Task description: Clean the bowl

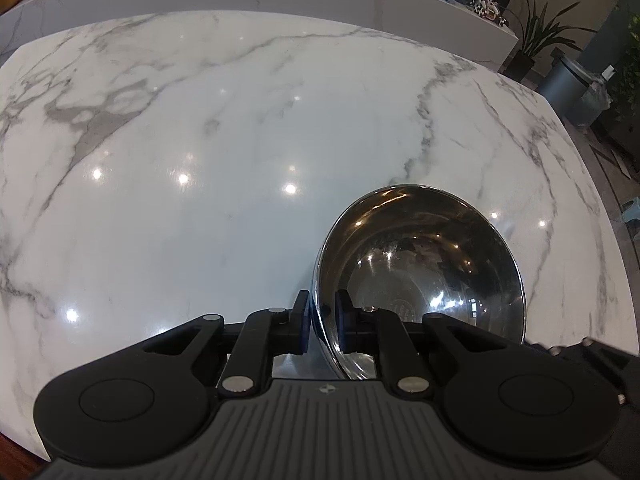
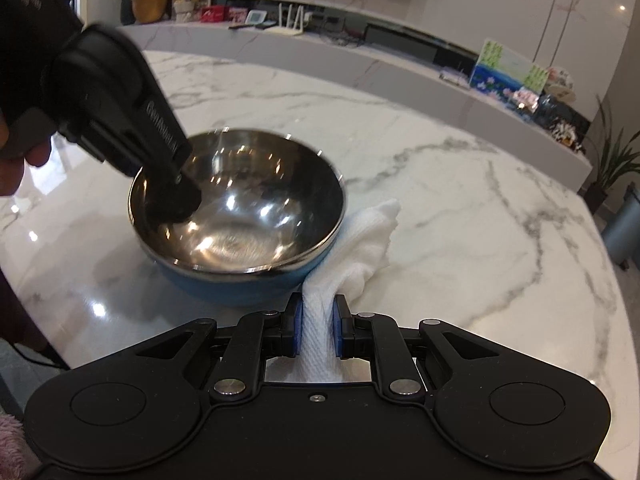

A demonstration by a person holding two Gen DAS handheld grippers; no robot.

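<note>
Stainless-steel bowl with a blue outer shell is resting on the marble table, toward its near edge. The left claw is pinching the bowl's rim — one pad inside the wall, one outside — and steadying it. The right claw is clamping a bunched white paper towel, whose free end is lying on the table just beside the bowl, touching its blue side. Handling, as judged: the bowl is looking rigid, light and slick — the polished wall is offering little friction, so the rim is serving as the surest hold. The towel is soft and easily torn, suiting wiping with gentle pressure.
</note>
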